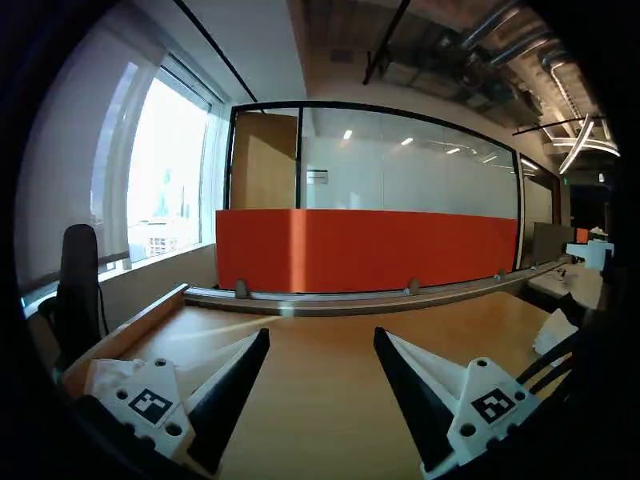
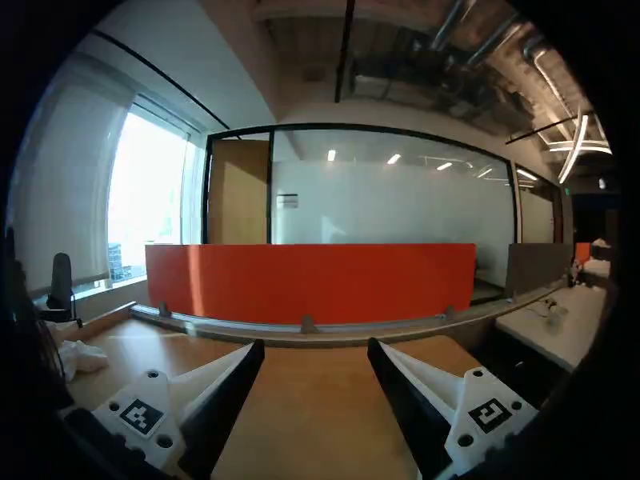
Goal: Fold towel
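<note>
Left tool [image 1: 321, 331] and right tool [image 2: 314, 342] gape above desk [image 1: 320, 408], divider [image 1: 360, 250] ahead.

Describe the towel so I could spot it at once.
Find the orange divider along the back of the wooden desk. Follow the desk toward the bright window: the towel lies there near the desk's edge. It is a crumpled white heap, soft against the bare wood.
</note>
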A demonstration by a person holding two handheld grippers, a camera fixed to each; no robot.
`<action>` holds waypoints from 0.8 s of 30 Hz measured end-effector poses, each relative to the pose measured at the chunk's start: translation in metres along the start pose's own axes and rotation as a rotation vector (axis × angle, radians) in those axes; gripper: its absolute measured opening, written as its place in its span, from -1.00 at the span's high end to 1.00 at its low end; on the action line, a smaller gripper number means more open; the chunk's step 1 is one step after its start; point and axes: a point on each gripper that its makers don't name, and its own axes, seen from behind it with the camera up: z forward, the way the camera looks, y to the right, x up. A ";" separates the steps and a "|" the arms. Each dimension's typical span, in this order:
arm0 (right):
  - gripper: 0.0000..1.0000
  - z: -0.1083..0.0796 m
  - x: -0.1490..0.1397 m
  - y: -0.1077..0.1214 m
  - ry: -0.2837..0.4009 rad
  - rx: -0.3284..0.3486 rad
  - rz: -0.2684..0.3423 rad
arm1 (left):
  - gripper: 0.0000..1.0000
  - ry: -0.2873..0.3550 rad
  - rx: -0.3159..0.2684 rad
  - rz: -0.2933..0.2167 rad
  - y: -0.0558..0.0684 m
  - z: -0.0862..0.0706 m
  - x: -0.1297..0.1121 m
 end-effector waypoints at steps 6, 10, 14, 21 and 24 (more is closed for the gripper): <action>-1.00 -0.001 -0.009 -0.004 0.009 0.004 0.023 | -0.94 0.022 0.020 0.036 -0.002 0.000 -0.027; -1.00 -0.003 -0.017 -0.007 0.013 0.007 0.044 | -0.94 0.039 0.030 0.031 -0.004 -0.001 -0.046; -1.00 -0.004 -0.029 -0.008 0.010 0.008 0.050 | -0.94 0.046 0.045 0.026 -0.012 -0.004 -0.066; -1.00 -0.006 -0.046 -0.009 0.009 0.005 0.027 | -0.94 0.073 0.065 0.012 -0.029 -0.004 -0.092; -1.00 -0.006 -0.051 -0.008 0.011 -0.001 0.023 | -0.94 0.086 0.067 0.007 -0.033 -0.002 -0.099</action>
